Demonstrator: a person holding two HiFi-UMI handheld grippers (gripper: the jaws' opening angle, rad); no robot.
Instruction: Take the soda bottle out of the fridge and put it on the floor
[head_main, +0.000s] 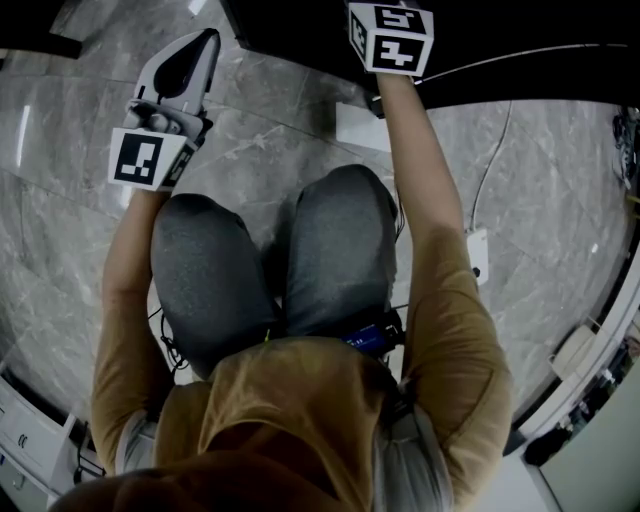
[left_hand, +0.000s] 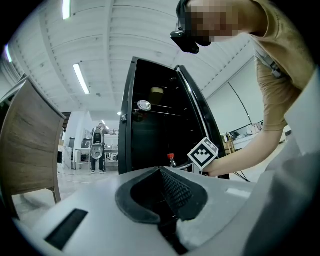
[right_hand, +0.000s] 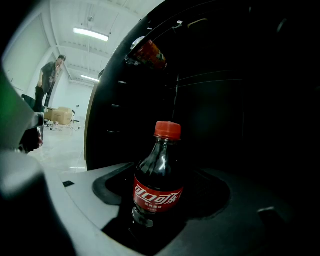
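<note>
The bottle (right_hand: 157, 192) stands upright, its long axis vertical and red cap (right_hand: 167, 129) on top, at the open fridge's (right_hand: 235, 100) dark mouth. The right tool (right_hand: 150, 225) grasps its lower body. The left tool (left_hand: 162, 200) is clenched on nothing, above the floor (head_main: 270, 150).

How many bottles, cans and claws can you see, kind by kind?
Bottle: 1
Can: 1
Claw: 2, the left claw and the right claw
Total: 4
A yellowish thing is too dim to name, so it is not counted.
</note>
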